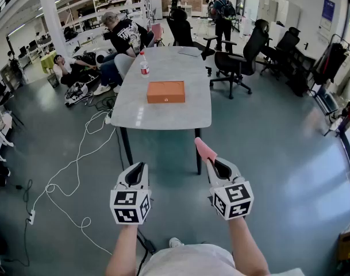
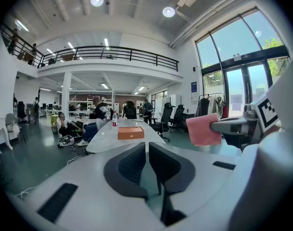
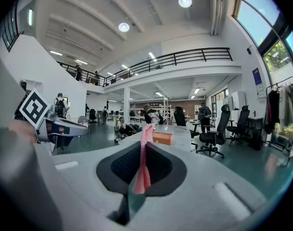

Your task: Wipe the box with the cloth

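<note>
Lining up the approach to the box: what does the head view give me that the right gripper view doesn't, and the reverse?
Head view only: the legs of the table, the white cable on the floor, and that the left gripper and right gripper hang over floor, short of the table. Right gripper view only: the jaws closed on the pink cloth, seen edge-on, plus the ceiling lights and balcony railing. Both: the orange box on the table, untouched, and the cloth in the right gripper.
</note>
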The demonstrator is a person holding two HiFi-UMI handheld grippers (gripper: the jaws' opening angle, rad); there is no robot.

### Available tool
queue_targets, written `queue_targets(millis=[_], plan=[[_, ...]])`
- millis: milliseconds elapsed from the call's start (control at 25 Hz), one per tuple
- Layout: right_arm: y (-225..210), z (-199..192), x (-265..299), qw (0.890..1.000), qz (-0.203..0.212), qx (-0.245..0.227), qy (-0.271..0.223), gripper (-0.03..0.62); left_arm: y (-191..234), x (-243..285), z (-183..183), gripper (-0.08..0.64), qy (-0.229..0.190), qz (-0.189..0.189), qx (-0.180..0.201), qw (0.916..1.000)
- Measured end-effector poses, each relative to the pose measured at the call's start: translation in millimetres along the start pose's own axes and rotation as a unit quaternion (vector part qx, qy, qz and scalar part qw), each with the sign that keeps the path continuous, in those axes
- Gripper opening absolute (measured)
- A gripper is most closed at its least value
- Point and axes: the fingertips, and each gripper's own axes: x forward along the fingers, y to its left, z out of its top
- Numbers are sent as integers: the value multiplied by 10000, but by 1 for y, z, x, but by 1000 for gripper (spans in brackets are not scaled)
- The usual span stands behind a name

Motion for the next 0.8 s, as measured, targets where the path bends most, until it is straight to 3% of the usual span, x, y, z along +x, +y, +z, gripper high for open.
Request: queue_targets(millis=[800], plan=[[9, 0, 53, 10000, 1, 49, 69, 15, 40, 35, -4, 26, 87, -90, -97, 9999]])
